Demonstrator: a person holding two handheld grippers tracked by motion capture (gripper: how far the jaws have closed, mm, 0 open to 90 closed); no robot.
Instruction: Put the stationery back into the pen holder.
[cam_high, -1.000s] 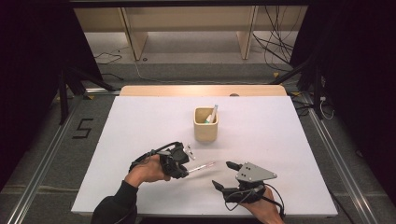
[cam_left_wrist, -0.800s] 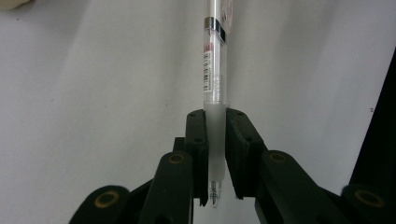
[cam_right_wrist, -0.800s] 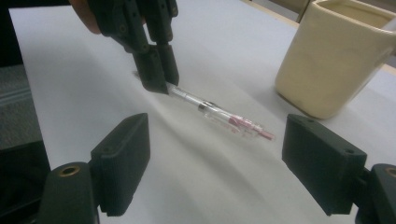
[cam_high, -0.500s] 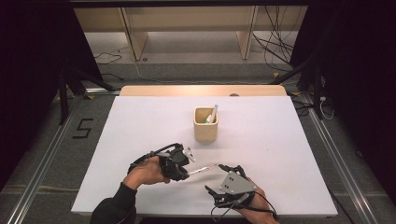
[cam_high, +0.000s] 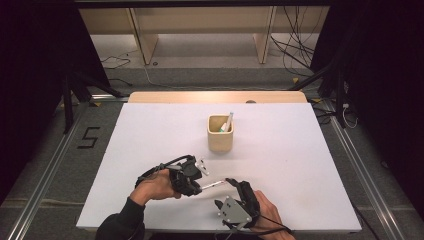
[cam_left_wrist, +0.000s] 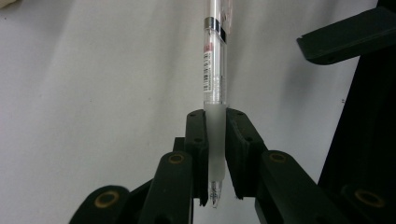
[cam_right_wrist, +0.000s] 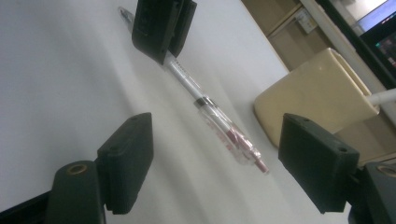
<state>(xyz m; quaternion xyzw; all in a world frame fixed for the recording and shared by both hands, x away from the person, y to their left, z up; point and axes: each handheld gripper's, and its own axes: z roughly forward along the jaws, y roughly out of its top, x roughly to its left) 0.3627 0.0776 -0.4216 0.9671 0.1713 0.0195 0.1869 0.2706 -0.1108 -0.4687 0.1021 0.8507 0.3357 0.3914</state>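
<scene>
— Between the pads of my left hand-held gripper (cam_left_wrist: 215, 140) sits the pen (cam_left_wrist: 215, 88), clamped at its frosted grip section, writing tip poking back toward the camera. From the high view the pen (cam_high: 212, 184) is held just above the worktop (cam_high: 150, 135), near the front edge, its barrel running out to the right.

— And your right side?

— My right hand-held gripper (cam_right_wrist: 212, 154) has its jaws spread wide; they have just been closing a little, and the free end of the pen (cam_right_wrist: 224, 130), with the red inside the clear barrel, lies between them, neither pad on it. In the high view that right hand-held gripper (cam_high: 231, 192) is just beside the pen's far end.

— Anything else on the worktop?

— Farther back, near the middle, a cream pen cup (cam_high: 220, 134) stands upright, with a white stick-like thing (cam_high: 228, 121) leaning in it. It is well apart from both hands.
</scene>
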